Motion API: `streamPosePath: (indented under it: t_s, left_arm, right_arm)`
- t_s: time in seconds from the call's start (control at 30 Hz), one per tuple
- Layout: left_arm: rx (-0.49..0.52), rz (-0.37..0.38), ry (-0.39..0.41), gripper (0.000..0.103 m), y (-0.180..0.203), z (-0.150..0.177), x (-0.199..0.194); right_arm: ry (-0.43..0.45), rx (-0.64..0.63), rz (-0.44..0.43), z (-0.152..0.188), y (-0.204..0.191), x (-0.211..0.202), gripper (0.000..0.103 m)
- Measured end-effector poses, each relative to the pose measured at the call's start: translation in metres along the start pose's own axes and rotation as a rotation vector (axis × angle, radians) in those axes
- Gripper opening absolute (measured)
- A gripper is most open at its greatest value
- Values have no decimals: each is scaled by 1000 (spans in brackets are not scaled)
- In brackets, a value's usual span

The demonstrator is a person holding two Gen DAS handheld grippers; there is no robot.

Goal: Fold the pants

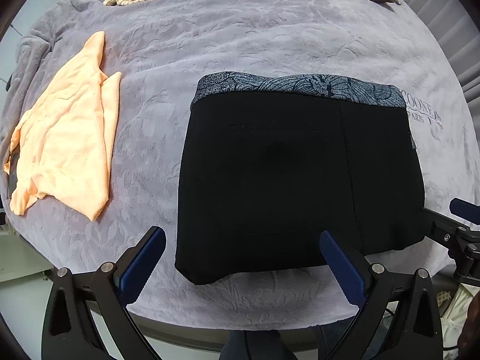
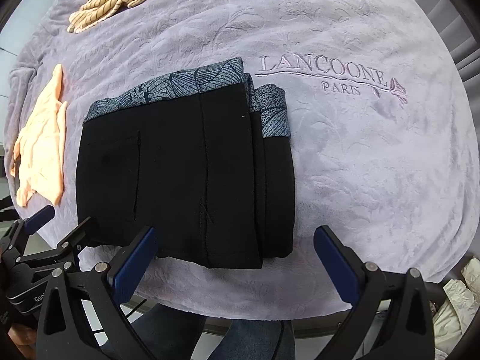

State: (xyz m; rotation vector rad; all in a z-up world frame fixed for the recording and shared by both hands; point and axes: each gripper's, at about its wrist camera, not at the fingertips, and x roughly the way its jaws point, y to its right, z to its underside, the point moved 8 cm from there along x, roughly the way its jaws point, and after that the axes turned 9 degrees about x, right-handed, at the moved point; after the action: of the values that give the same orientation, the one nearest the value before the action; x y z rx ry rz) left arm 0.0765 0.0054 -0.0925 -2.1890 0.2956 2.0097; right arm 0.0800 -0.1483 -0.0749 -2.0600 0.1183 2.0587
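Two handheld tongs hover at the near edge of a table, both released with jaws spread wide and nothing between them: the left gripper over the near-left corner of the pants, the right gripper over their near-right corner. Black pants lie folded into a thick rectangle on a lilac blanket, patterned waistband away from the viewer. Stacked layers at the right edge look loose, possibly; a careless nudge could slide them apart. An orange cloth lies well left
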Motion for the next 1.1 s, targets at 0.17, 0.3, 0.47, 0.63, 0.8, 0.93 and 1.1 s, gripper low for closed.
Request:
streamPosePath:
  t_s: [0.17,0.3,0.47,0.63,0.8,0.93,1.1]
  left_arm:
    - [-9,-2,-2,103,-2,1,0]
    - [-11,-1,-5,103,-3,2,1]
    - [0,-2,-13,103,0,3,3]
    - [13,-5,-12,103,4,3,2]
    - [19,-13,-12,103,8,3,2]
    - [28,-23,-8,103,10,3,2]
    - [31,-28,-12,103,12,4,2]
  right_arm:
    - [-5,-10,1,1,-2,2,103]
    - [-7,-11,3,2,-3,3,103]
    - [-1,-12,6,2,-2,2,103]
    - [-4,1,3,3,3,3,103]
    - [-2,10,-1,3,7,3,103]
    - [-2,13,-3,4,9,3,103]
    - [0,14,-2,4,10,2,103]
